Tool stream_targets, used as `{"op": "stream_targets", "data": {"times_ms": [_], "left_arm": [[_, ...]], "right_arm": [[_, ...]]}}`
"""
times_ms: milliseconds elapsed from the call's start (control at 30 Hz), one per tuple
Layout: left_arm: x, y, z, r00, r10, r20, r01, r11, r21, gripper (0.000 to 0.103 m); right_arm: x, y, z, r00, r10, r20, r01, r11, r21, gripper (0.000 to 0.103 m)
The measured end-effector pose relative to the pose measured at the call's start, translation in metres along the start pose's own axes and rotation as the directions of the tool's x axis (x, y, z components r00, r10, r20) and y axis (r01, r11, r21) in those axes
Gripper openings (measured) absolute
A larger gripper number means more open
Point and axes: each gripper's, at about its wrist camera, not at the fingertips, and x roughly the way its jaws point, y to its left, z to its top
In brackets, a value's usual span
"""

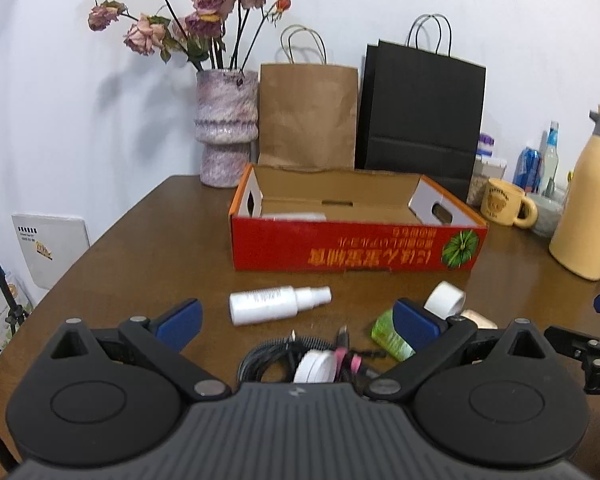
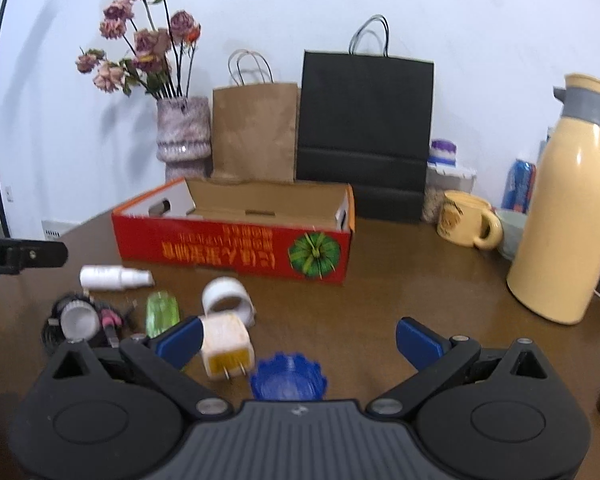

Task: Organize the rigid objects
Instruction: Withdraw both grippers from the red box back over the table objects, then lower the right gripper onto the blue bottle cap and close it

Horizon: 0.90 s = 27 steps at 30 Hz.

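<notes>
A red cardboard box (image 1: 356, 246) stands open on the brown table, also in the right wrist view (image 2: 236, 250). In front of it lie a white spray bottle (image 1: 278, 304), a white tape roll (image 1: 444, 299), a green bottle (image 1: 390, 334), a white cap on a black cable bundle (image 1: 314, 366). The right wrist view shows the spray bottle (image 2: 114, 277), green bottle (image 2: 163, 312), tape roll (image 2: 228, 298), white charger plug (image 2: 226, 346) and blue cap (image 2: 288, 376). My left gripper (image 1: 296, 320) is open above the cables. My right gripper (image 2: 298, 340) is open above the blue cap.
A vase of dried flowers (image 1: 226, 128), a brown paper bag (image 1: 308, 112) and a black bag (image 1: 420, 120) stand behind the box. A yellow mug (image 1: 504, 202), a bowl and a tall yellow thermos (image 2: 568, 216) stand at the right. The table's left edge is near.
</notes>
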Motion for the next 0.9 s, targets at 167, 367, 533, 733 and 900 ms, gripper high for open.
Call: {"op": "stream_targets", "data": {"times_ms": [167, 367, 533, 733, 900], "left_arm": [[0.001, 0.002, -0.014, 1.000, 0.004, -0.013, -0.004, 1.000, 0.000, 0.103], [0.004, 0.002, -0.022, 1.000, 0.014, -0.027, -0.014, 1.000, 0.003, 0.103], [0.006, 0.003, -0.026, 0.999, 0.010, -0.034, -0.010, 1.000, 0.000, 0.103], [0.010, 0.006, -0.030, 0.999, 0.012, -0.051, -0.013, 1.000, -0.007, 0.103], [0.015, 0.009, -0.032, 0.998, 0.008, -0.066, -0.009, 1.000, -0.025, 0.103]], "right_arm": [[-0.003, -0.006, -0.018, 0.999, -0.018, -0.046, 0.018, 1.000, 0.002, 0.103], [-0.002, -0.014, -0.033, 0.995, -0.028, -0.093, 0.029, 0.999, 0.014, 0.103], [0.004, -0.016, -0.038, 0.993, -0.016, -0.120, 0.017, 1.000, 0.014, 0.103], [0.024, -0.010, -0.032, 0.990, 0.010, -0.143, -0.012, 1.000, -0.013, 0.103], [0.041, -0.005, -0.027, 0.988, 0.016, -0.157, -0.022, 0.999, -0.036, 0.101]]}}
